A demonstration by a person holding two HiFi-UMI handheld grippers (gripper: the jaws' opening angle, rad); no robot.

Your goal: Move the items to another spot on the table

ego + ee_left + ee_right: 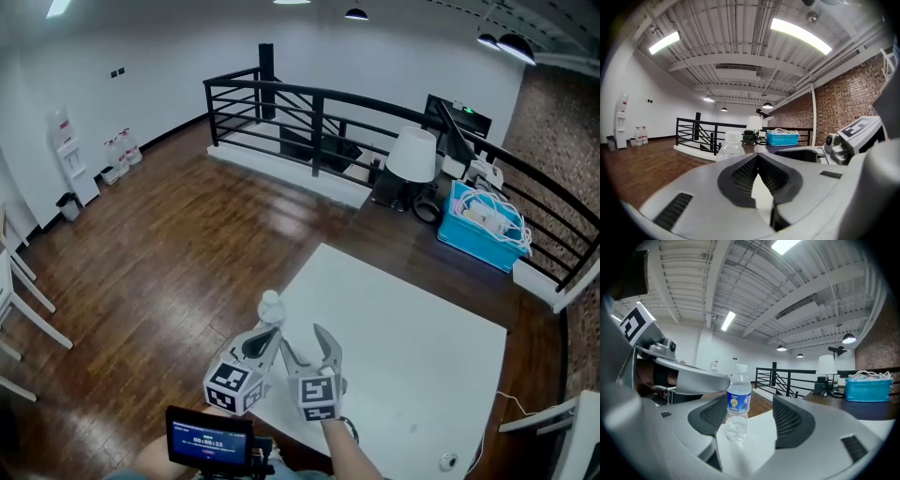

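A clear water bottle point(271, 307) with a white cap and a blue label stands upright near the left corner of the white table point(412, 356). My left gripper point(265, 337) is just short of it with its jaws together and nothing between them; in the left gripper view the bottle point(731, 145) pokes up behind the jaws. Beside it on the right, my right gripper point(307, 349) stands open. In the right gripper view the bottle point(738, 406) shows ahead in the gap of the right gripper point(750, 417), nearer the left pad, with neither pad touching it.
A black railing point(319, 112) runs behind the table. Beyond it stand a white lamp point(412, 155) and a blue basket point(480, 225) of white cables. A small round object point(448, 460) lies near the table's near right edge. Wooden floor point(169, 253) drops off left of the table.
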